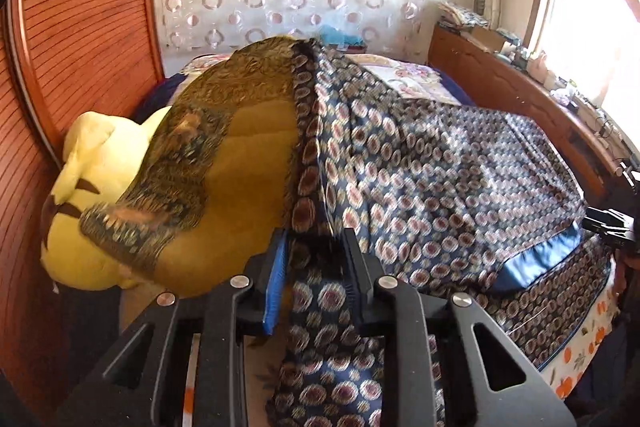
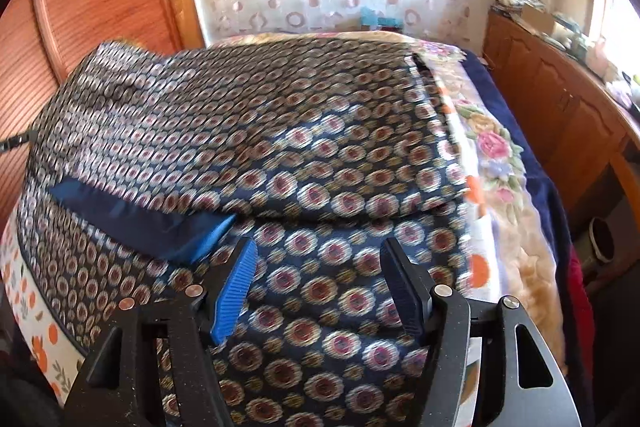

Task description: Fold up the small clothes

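In my left gripper I hold a bunch of the patterned garment, a dark blue cloth with round medallions; the two fingers are closed on the fabric and lift it, so the cloth hangs down between them and its mustard-coloured inner side turns up toward the camera. My right gripper is apart, with nothing between its fingers, and it hovers just above the same garment near the front edge of the bed. The rest of the garment lies spread on the bed, over a flowered blanket. I judge that the folding is in its first half: one side is raised to go over, a plain blue trim shows where a layer is already turned, but the cloth is not yet a neat packet, and the smoothing and further folds are left. About the edges: the garment reaches the front edge of the bed and hangs a little over it, so a pull toward me could drag it off. On the left a yellow plush toy lies just beside the lifted part, and behind it stands the wooden wardrobe. On the right the flowered blanket gives open room, and a wooden cabinet stands beyond it.
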`<state>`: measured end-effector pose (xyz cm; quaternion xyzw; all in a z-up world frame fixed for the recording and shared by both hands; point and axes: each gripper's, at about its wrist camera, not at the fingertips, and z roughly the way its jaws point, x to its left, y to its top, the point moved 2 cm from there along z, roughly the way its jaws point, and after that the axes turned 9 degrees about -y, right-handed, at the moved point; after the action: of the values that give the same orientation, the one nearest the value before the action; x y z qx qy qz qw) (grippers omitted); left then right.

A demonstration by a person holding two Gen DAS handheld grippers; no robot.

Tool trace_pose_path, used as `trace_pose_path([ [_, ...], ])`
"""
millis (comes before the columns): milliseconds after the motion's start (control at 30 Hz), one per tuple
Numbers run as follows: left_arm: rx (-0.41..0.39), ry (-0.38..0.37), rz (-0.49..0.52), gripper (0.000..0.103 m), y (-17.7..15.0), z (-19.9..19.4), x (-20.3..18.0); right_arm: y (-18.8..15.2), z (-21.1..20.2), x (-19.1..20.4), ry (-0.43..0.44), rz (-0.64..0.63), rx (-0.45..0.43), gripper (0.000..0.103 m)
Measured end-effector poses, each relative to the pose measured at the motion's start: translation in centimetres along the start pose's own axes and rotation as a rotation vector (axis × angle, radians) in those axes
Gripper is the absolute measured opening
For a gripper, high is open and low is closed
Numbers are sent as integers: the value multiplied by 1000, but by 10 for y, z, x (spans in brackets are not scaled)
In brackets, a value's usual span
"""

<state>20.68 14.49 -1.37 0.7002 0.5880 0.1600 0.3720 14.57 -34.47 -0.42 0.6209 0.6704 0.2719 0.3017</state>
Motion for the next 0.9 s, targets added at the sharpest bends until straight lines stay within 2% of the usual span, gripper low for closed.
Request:
trace_pose_path([
  [167, 9, 8, 42, 27, 11, 5, -14, 9, 6, -19, -8, 51, 11, 66],
  [400, 44, 36, 83, 27, 10, 17, -17, 17, 16, -34, -24, 80, 34, 66],
  [433, 44, 40, 92, 23, 9, 17, -18, 17, 17, -36, -29, 81, 37, 66],
  [567, 39, 46, 109, 15, 8, 16, -20, 25, 23, -36, -46, 70, 42, 66],
  [900, 30, 58, 113, 14, 12, 15, -19, 40, 51, -34, -126, 38, 63, 59],
])
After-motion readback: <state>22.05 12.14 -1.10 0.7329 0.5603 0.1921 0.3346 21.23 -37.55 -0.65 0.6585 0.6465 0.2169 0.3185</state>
